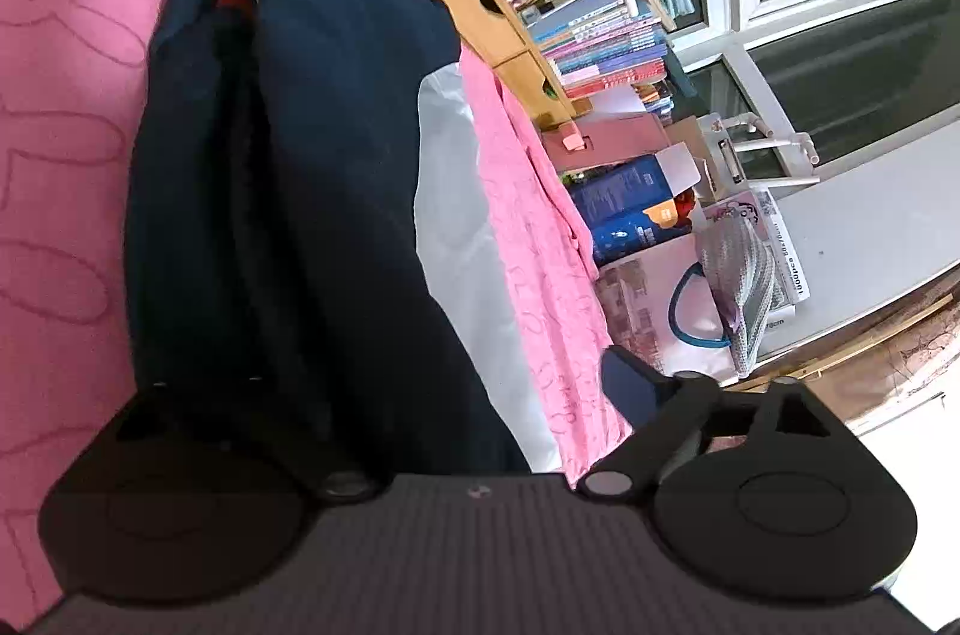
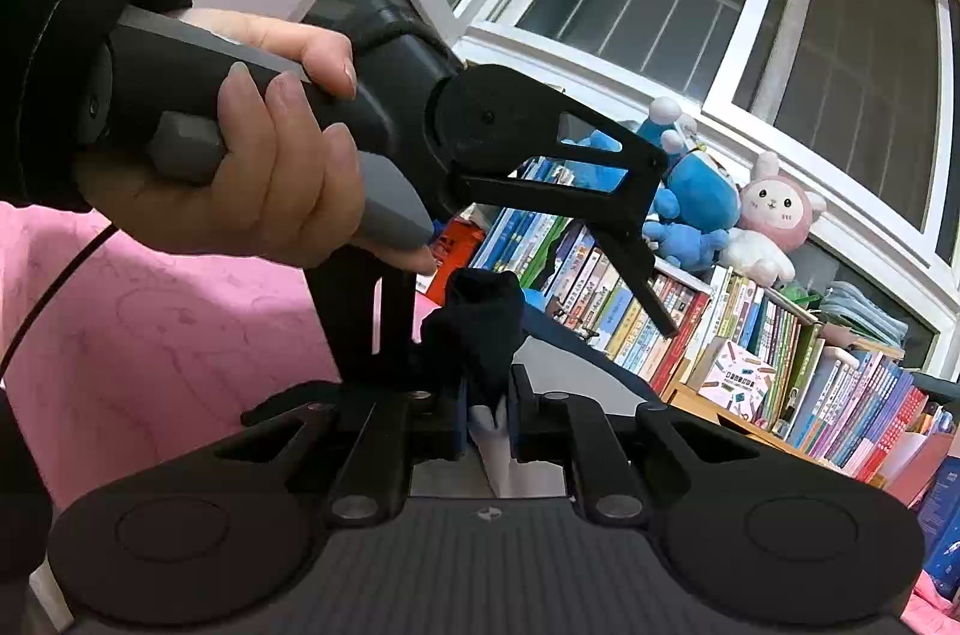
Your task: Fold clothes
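over pink bedsheet [image 1: 54, 107], navy-and-white garment [image 1: 336, 143] hangs lifted. right gripper [image 2: 487, 410] clamped on bunched fabric edge. left gripper [image 2: 540, 299] fingers spread wide, holding nothing. advice: left should pinch matching corner nearby, then pull taut before folding.

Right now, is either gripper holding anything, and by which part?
Right gripper pinches the navy-and-white garment by a bunched edge. Left gripper is open, holding nothing.

A wooden bookshelf [image 2: 774, 365] packed with books is being seen under the barred, white-framed window [image 2: 750, 29]. Plush toys [image 2: 738, 215] are being kept atop that bookshelf, and a pink bedsheet [image 2: 156, 335] is being spread beside it.
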The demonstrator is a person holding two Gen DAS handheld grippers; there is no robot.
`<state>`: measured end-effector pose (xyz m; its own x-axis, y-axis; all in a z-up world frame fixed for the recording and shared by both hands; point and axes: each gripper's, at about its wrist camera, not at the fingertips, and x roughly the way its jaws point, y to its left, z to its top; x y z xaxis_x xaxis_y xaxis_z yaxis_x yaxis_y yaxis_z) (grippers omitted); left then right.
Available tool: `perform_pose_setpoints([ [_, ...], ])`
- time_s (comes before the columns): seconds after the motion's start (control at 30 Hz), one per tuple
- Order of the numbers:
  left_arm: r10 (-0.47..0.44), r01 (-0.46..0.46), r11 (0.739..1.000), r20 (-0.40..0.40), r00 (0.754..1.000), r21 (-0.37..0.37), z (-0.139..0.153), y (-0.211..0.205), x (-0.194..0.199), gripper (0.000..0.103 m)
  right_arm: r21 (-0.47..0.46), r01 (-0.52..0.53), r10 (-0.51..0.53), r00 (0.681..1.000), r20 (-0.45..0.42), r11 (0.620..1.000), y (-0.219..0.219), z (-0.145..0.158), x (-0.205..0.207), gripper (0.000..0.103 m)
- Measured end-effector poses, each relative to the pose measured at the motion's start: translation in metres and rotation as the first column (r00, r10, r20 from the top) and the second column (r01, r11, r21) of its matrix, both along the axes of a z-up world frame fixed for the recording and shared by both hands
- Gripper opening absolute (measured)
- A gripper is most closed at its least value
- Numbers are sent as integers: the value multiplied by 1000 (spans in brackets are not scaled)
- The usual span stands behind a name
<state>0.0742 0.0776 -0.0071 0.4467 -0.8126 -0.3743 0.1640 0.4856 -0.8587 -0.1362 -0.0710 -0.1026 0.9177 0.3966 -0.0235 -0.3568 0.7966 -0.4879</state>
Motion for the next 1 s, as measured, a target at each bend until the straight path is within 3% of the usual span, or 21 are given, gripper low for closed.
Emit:
perform_pose_setpoints([
  [0.17,7,-7,1000,51,999,-13,18,11,-16,76,-10,18,-17,998,66,1000,-6,-6,-5,21],
  [0.23,-10,10,1000,32,999,24,18,8,-13,76,-18,37,-35,994,101,999,-5,-9,-4,47],
  [0.27,-15,14,998,2,1000,54,14,6,-9,82,-28,46,-43,993,105,999,-3,-10,-3,62],
  [0.3,-15,18,996,-36,999,84,9,3,-2,92,-38,56,-51,993,108,998,-2,-11,-1,65],
  [0.37,3,2,997,-69,998,80,-3,1,10,95,-47,69,-64,993,95,997,0,-12,3,65],
  [0.43,37,-29,996,-95,995,82,-11,1,17,79,-42,76,-73,996,58,996,-1,-11,9,65],
  [0.47,60,-49,992,-92,994,119,-8,1,16,33,-35,79,-78,996,47,996,-2,-10,9,65],
  [0.5,83,-68,984,-84,993,164,-4,2,13,17,-27,83,-82,996,36,996,-3,-10,10,65],
  [0.57,72,-61,987,-67,995,152,-1,3,6,10,-1,102,-102,994,45,995,-9,-7,7,67],
  [0.63,52,-45,992,-59,997,116,3,4,-2,8,39,119,-121,991,60,992,-17,-4,5,77],
  [0.67,45,-40,994,-51,998,102,7,4,-6,7,37,118,-121,989,85,992,-19,-4,3,83],
  [0.8,41,-41,999,0,999,15,25,19,-10,7,15,115,-116,975,189,993,-24,-5,-6,91],
  [0.87,56,-56,998,5,998,5,25,30,-3,7,-23,124,-117,974,195,992,-23,-9,-5,95],
  [1.0,50,-48,999,-87,995,26,-3,42,10,7,-89,175,-157,970,187,980,-27,-14,7,96],
])
